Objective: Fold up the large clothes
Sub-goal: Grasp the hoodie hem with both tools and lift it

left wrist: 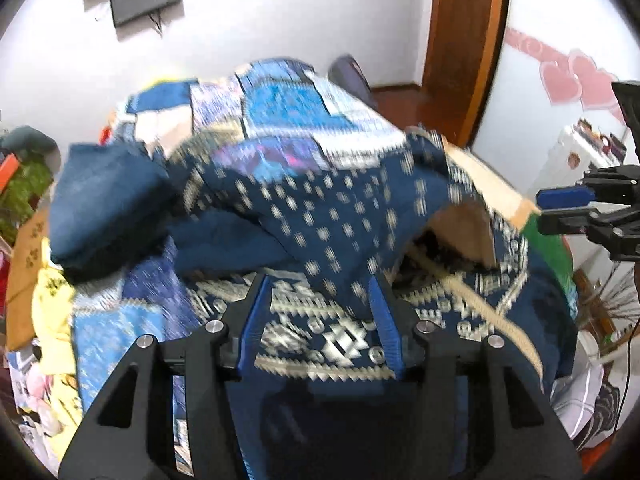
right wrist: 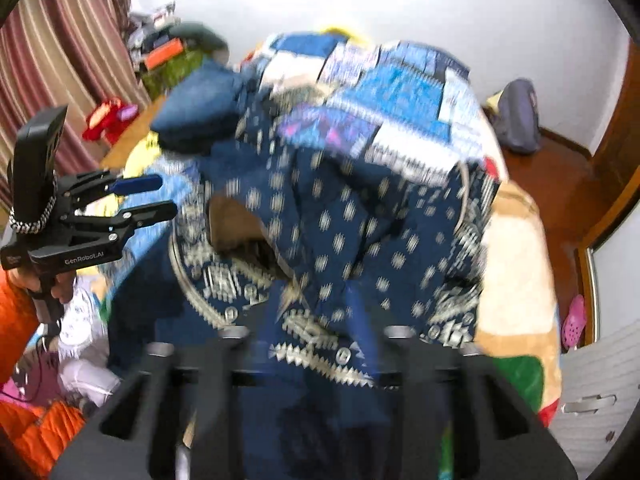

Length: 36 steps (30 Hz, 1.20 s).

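At far left a folded denim piece [left wrist: 108, 204] sat on the patchwork quilt [left wrist: 280, 100] beside a yellow cloth [left wrist: 56, 300]. The left gripper [left wrist: 320, 280] stood with its blue fingers [left wrist: 256, 320] apart — nothing pinched, though cloth lay between them. The navy patterned garment [left wrist: 320, 208] lay heaped mid-bed, its tan lining [left wrist: 464, 228] showing; blur and bunching hid which way its long axis ran. The right gripper [right wrist: 316, 312] — seen side-on from the left wrist view — also had its jaws apart, pressing on nothing. A wooden door frame [left wrist: 468, 40] stood behind, to the right.
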### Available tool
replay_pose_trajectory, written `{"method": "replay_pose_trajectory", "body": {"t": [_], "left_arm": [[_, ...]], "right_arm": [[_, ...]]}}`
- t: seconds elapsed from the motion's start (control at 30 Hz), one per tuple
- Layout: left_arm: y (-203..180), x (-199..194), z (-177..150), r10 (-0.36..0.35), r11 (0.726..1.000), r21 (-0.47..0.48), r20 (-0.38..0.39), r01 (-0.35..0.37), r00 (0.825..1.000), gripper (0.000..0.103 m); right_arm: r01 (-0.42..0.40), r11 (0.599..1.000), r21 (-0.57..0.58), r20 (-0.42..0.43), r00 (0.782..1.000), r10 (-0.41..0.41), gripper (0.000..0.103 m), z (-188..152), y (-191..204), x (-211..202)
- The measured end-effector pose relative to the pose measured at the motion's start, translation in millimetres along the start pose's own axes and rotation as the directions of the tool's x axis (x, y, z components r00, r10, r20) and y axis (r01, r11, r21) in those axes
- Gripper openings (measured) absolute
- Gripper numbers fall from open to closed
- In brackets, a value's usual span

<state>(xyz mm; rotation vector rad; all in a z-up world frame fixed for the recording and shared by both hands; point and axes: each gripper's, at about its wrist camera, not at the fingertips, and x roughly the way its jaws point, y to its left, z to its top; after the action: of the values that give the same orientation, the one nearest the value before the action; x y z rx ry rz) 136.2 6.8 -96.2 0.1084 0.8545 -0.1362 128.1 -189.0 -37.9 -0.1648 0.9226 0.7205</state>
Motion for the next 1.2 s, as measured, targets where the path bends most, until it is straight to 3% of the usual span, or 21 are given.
{"method": "replay_pose_trajectory", "body": {"t": [0.03, 0.07, 0.13, 0.2, 0.4, 0.5, 0.57, 0.73, 0.83, 0.93, 1.03, 1.13, 1.2], "left_arm": [[1.7, -1.7, 8.7, 0.009, 1.000, 0.004, 0.016, -0.009, 1.000, 0.050], [4.3, -2.8, 17.8, 0.023, 1.000, 0.009, 0.029, -0.023, 0.999, 0.050], [7.5, -0.8, 35.3, 0.043, 0.999, 0.015, 0.048, -0.043, 0.998, 0.051], [7.7, 4.9, 56.5, 0.039, 0.999, 0.013, 0.071, -0.041, 0.997, 0.060], [-0.4, 41.2, 89.4, -0.073, 0.996, -0.044, 0.046, 0.075, 0.996, 0.063], [-7.7, 71.1, 81.4, -0.137, 0.988, -0.074, -0.018, 0.135, 0.990, 0.063], [-13.8, 92.6, 62.4, -0.157, 0.984, -0.094, -0.082, 0.149, 0.984, 0.063], [-20.1, 138.5, 3.3, -0.139, 0.988, -0.101, -0.233, 0.118, 0.963, 0.063], [-28.0, 127.6, -5.5, -0.097, 0.995, -0.040, -0.187, 0.091, 0.978, 0.064], [-35.0, 119.1, -3.0, -0.061, 0.998, 0.006, -0.186, 0.063, 0.981, 0.065], [-29.8, 107.6, 1.4, -0.060, 0.998, 0.003, -0.168, 0.062, 0.984, 0.065], [-12.4, 93.0, 9.2, -0.060, 0.998, -0.037, -0.132, 0.056, 0.989, 0.069], [8.2, 79.3, 16.1, -0.033, 0.995, -0.097, -0.087, 0.025, 0.996, 0.081]], "right_arm": [[0.010, 1.000, 0.003, 0.030, 0.999, -0.010, 0.065, 2.1, 0.3, -5.0], [0.026, 1.000, 0.008, 0.063, 0.998, -0.026, 0.067, 5.6, 0.7, -8.7], [0.066, 0.998, 0.020, 0.100, 0.993, -0.067, 0.067, 16.3, -1.6, -11.4], [0.072, 0.997, 0.029, 0.105, 0.992, -0.075, 0.067, 29.7, -6.0, -7.0], [0.015, 0.989, 0.145, 0.044, 0.999, -0.022, 0.067, 45.7, -29.6, 34.6], [-0.014, 0.982, 0.187, -0.035, 0.999, 0.021, 0.067, 32.4, -35.2, 64.2], [0.012, 0.983, 0.185, -0.101, 0.995, 0.007, 0.067, 19.9, -33.9, 87.6], [0.034, 0.992, 0.121, -0.206, 0.979, -0.008, 0.067, -19.4, -24.6, 126.6], [0.012, 0.986, 0.166, -0.178, 0.984, 0.018, 0.068, -28.1, -32.2, 125.1], [-0.013, 0.977, 0.213, -0.190, 0.980, 0.055, 0.068, -20.9, -44.1, 118.4], [-0.024, 0.970, 0.243, -0.144, 0.988, 0.060, 0.068, -14.2, -54.6, 99.5], [0.014, 0.978, 0.207, -0.098, 0.995, 0.007, 0.068, -5.6, -62.5, 79.2], [0.068, 0.978, 0.196, -0.060, 0.997, -0.057, 0.068, 1.8, -71.7, 65.7]]}}
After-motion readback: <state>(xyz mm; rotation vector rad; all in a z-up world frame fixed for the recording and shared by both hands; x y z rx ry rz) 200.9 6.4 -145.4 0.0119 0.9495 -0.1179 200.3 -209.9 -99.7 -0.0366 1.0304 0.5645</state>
